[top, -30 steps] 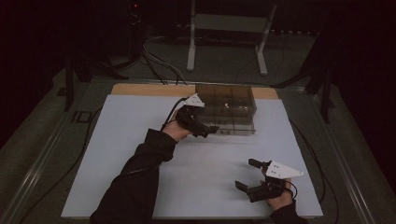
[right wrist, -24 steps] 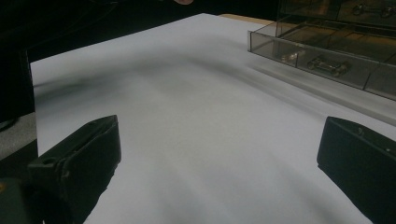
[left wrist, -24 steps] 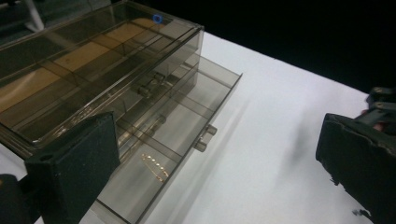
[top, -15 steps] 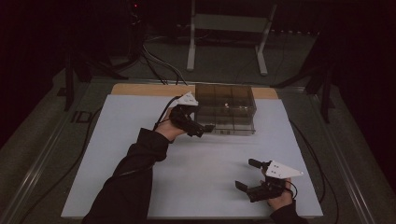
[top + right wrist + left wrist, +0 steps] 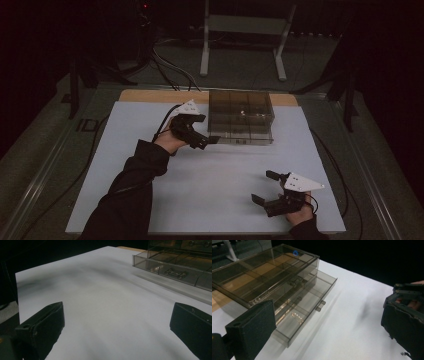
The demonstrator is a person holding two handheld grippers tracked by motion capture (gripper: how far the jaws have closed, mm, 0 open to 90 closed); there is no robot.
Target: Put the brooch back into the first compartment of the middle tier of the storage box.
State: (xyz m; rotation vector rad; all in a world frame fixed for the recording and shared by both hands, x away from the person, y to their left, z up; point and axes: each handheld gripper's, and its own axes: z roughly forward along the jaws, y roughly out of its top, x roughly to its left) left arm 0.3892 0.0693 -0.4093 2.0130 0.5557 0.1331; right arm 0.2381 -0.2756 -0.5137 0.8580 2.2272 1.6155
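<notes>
While its two black jaws stand wide apart with nothing between them, the left gripper [image 5: 209,140] sits just beside the front left corner of the clear box [image 5: 241,116]. The left gripper view looks along those jaws at the box from close up. One thin drawer [image 5: 308,305] near the bottom of the box is pulled partway out. The drawer has a small handle [image 5: 320,305] on its front, and the jaws are not touching it. Something small and shiny [image 5: 297,316] lies inside the drawer, but it is too small to tell what it is.

The right gripper [image 5: 262,186] is well apart from the box, near the front right part of the table [image 5: 210,190]. Its jaws are wide open too and hold nothing. From the right gripper view, the white table top lies between the jaws, and the box shows far off at the top right with a small dark part [image 5: 175,272] in a drawer.

The box stands at the back middle of the white table. A dark sleeve [image 5: 125,195] comes in from the bottom left.
</notes>
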